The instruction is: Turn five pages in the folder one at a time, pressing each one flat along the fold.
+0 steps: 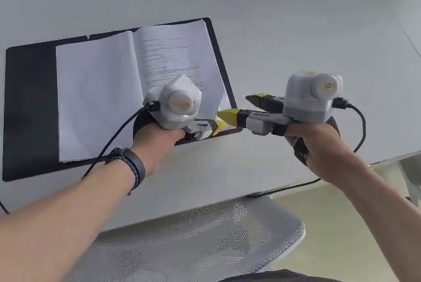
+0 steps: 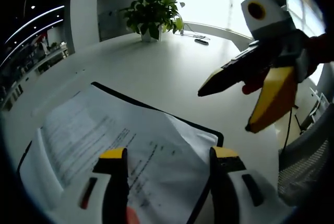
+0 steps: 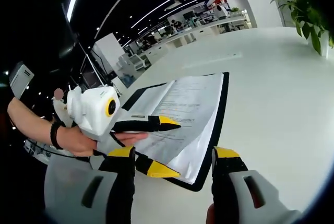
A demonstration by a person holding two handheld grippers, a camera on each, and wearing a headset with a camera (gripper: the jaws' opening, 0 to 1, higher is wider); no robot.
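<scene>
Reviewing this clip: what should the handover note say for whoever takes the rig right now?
Left gripper: open, over the near right corner of the printed page, holding nothing.
Right gripper: open, empty, beside the right edge of the folder, pointing at that corner.
The folder lies open on the table, with a blank sheet on its left side.
Done: the number of pages turned cannot be told.
Left: grip the corner, turn the page, press along the fold, repeat.
</scene>
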